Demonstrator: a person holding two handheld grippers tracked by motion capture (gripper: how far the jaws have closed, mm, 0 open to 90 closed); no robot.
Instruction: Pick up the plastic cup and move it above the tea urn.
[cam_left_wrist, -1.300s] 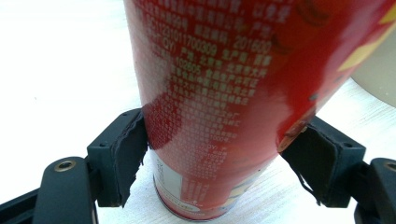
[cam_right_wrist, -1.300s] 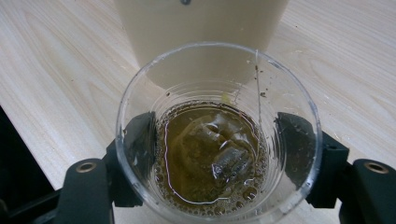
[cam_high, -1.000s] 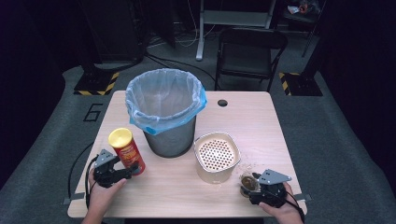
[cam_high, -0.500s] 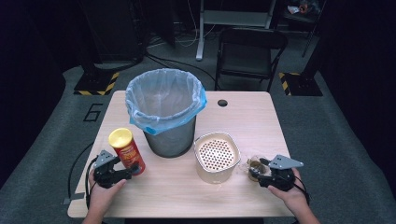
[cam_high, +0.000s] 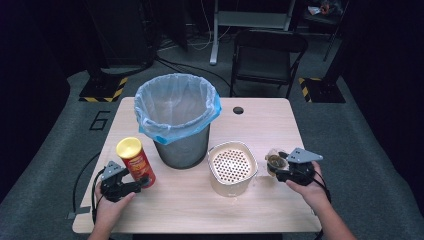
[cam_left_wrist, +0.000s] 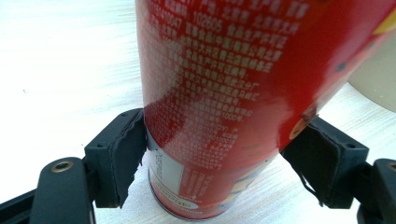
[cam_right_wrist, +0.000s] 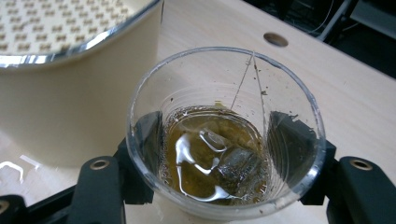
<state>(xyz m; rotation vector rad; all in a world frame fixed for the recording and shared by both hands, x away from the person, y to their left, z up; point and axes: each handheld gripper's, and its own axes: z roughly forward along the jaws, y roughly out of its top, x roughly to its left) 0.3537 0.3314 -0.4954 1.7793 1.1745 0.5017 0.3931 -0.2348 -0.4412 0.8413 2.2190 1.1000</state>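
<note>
The left gripper (cam_high: 141, 183) clamps the base of the red can (cam_high: 135, 161), which stands on the table (cam_high: 260, 120) left of the bin (cam_high: 177, 120); its top is cut off in the left gripper view. The right gripper (cam_high: 278, 171) grips a clear cup (cam_right_wrist: 224, 135) beside the cream strainer (cam_high: 231, 167). Brown liquid blurs the tea bag (cam_right_wrist: 233, 165) inside.

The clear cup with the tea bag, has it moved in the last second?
Yes. The clear cup, in the right gripper, went right and farther up the table, beside the perforated container.
</note>
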